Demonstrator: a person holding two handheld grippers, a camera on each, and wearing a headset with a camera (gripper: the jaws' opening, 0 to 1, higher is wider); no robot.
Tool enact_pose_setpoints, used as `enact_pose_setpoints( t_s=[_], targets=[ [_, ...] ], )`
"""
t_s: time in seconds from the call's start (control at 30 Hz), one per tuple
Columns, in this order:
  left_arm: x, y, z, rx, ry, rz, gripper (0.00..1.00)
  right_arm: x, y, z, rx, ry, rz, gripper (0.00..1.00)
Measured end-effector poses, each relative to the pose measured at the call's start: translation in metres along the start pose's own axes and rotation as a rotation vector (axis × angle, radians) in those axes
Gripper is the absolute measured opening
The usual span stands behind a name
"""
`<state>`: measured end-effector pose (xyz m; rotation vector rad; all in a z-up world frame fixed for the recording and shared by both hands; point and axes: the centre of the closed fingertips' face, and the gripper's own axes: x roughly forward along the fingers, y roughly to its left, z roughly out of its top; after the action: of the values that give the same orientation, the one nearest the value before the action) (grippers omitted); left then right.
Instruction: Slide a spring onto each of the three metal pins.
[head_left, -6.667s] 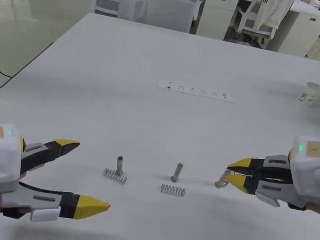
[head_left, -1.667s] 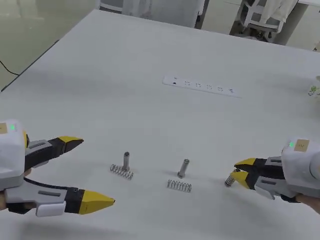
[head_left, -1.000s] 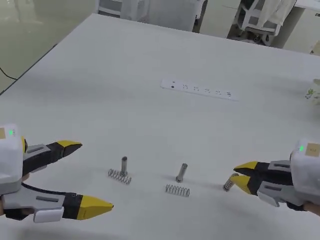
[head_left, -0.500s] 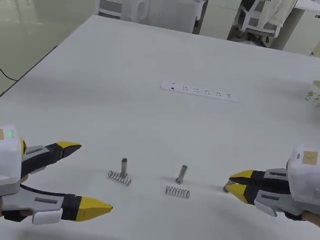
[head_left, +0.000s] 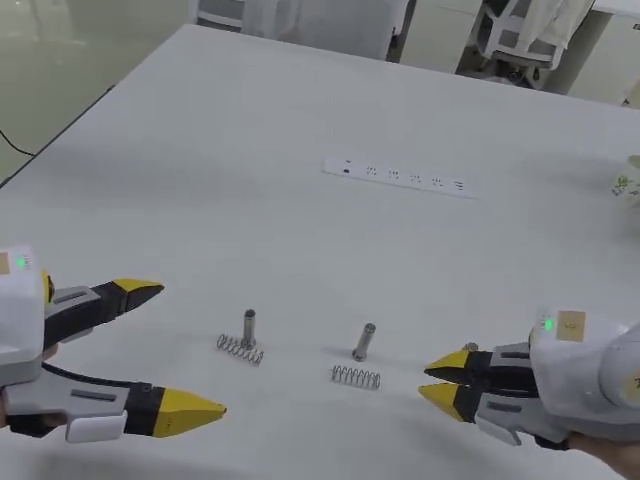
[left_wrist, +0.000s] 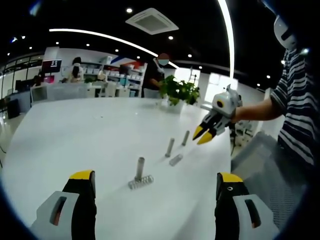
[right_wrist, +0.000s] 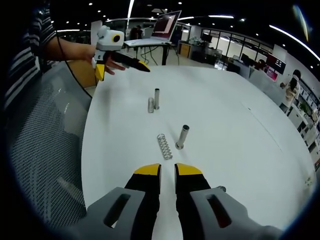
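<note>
1. White worktop (head_left: 300, 120) in an open office, with a power strip (head_left: 400, 180) lying at its far side.
2. Your left claw (head_left: 178, 350) gapes wide with nothing in it. It hovers low, near the left pin (head_left: 249, 325).
3. Your right claw (head_left: 432, 381) is parted only a slit and is empty. The third pin (head_left: 470, 347) sits just behind it, mostly hidden, so you can't tell whether it wears a spring.
4. The left spring (head_left: 239, 347) lies flat against the left pin's foot. The middle spring (head_left: 356, 377) lies just beside the middle pin (head_left: 365, 340), not touching it. Both of these pins stand upright and bare.
5. Handling, my guess: the springs are light, thin wire, squashy along their length, and likely to roll or flick away. Pinch gently across the coils near one end and leave the other end free for the pin top.
6. The pins look small and free-standing. A sideways knock may tip them, so bring each spring straight down.
</note>
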<state>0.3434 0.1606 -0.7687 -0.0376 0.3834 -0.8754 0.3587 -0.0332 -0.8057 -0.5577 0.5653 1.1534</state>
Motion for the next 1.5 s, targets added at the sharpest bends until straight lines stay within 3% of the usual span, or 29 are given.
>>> enact_pose_setpoints(
  t_s=[0.5, 0.87, 1.5],
  targets=[
    [-0.003, -0.001, -0.003, -0.004, 0.004, 0.004, 0.97, 0.028, 0.008, 0.019, -0.064, 0.0, 0.037, 0.09],
    [-0.002, -0.002, -0.003, -0.005, 0.007, -0.001, 0.97, 0.049, 0.007, 0.009, -0.115, 0.065, 0.05, 0.09],
    [-0.003, -0.003, -0.005, -0.008, 0.013, -0.006, 0.97, 0.063, 0.001, -0.003, -0.133, 0.119, 0.06, 0.08]
  ],
)
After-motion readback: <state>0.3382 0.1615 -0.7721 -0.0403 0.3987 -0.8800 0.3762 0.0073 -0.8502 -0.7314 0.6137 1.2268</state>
